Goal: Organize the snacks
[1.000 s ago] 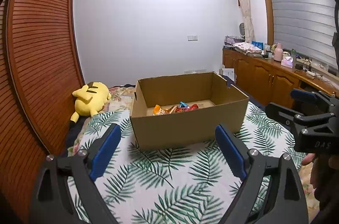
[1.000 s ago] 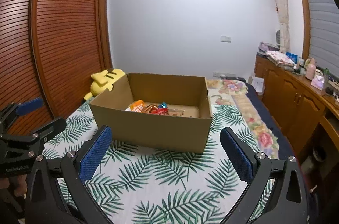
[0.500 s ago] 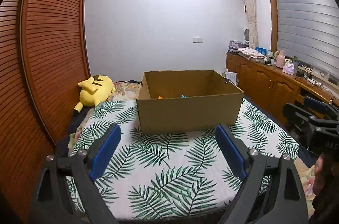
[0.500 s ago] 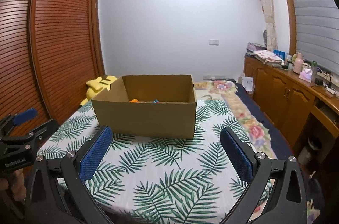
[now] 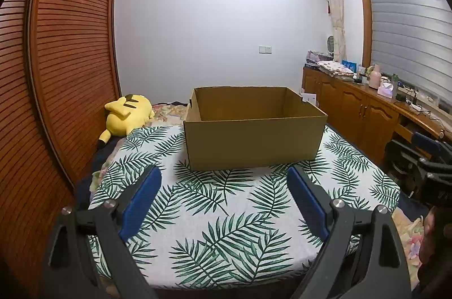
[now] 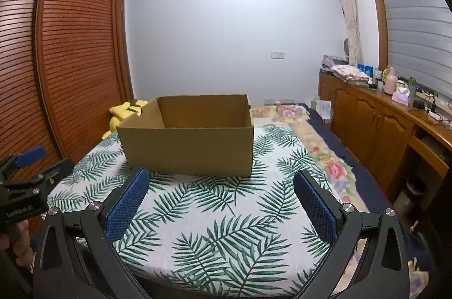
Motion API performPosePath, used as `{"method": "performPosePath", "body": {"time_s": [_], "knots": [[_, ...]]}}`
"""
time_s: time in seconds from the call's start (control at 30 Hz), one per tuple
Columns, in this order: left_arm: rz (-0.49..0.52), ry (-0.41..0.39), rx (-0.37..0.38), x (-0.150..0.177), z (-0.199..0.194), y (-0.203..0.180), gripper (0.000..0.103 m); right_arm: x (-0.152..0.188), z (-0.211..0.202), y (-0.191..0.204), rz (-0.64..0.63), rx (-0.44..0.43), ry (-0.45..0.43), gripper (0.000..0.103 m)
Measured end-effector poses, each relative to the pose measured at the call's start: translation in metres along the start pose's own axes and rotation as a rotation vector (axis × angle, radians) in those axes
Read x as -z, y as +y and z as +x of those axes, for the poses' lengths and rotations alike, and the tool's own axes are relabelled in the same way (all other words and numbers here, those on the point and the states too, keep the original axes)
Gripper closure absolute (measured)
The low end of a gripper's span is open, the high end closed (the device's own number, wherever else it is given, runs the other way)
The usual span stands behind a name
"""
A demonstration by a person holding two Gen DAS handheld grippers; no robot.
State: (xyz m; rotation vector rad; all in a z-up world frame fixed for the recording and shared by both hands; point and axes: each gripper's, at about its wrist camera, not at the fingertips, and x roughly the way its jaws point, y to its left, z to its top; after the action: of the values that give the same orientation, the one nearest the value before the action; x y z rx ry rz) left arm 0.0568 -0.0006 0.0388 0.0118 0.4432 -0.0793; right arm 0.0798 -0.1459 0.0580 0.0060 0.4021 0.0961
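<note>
Leaf-print bedspread [image 5: 226,208] is soft, so my left tool [image 5: 224,186] and right tool [image 6: 221,186], both wide open and empty, could tip the open brown cardboard box [image 5: 254,140], its contents hidden from me.

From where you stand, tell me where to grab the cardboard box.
Take the cardboard box by its top rim, probably the near wall, coming from above with one finger inside and one outside. It stands upright and open-topped on the leaf-print cover, and looks wider than the left gripper opens.
</note>
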Motion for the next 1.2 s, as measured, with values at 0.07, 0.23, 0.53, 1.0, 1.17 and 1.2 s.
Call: {"method": "performPosePath", "body": {"time_s": [0.07,0.23,0.53,1.0,1.17,1.2], "knots": [[0.001,-0.002,-0.003,0.0,-0.001,0.0002,0.012,0.0011,-0.0009,0.0006,-0.004,0.001,0.003,0.0],[0.0,-0.001,-0.001,0.0003,-0.0022,0.0006,0.012,0.0026,-0.0013,-0.0004,-0.003,0.004,0.007,0.0],[0.002,-0.006,-0.001,-0.0006,-0.0043,0.0,0.012,0.0031,-0.0014,-0.0014,-0.003,0.004,0.009,0.0],[0.0,-0.008,0.002,-0.0005,-0.0076,-0.0007,0.011,0.0018,-0.0011,-0.0031,-0.004,0.009,0.008,0.0],[0.001,-0.008,0.001,-0.0008,-0.0081,-0.0009,0.011,0.0015,-0.0008,-0.0027,-0.006,0.009,0.009,0.0],[0.0,-0.008,0.001,-0.0009,-0.008,-0.0008,0.011,0.0014,-0.0012,-0.0028,-0.007,0.008,0.008,0.0]]}}
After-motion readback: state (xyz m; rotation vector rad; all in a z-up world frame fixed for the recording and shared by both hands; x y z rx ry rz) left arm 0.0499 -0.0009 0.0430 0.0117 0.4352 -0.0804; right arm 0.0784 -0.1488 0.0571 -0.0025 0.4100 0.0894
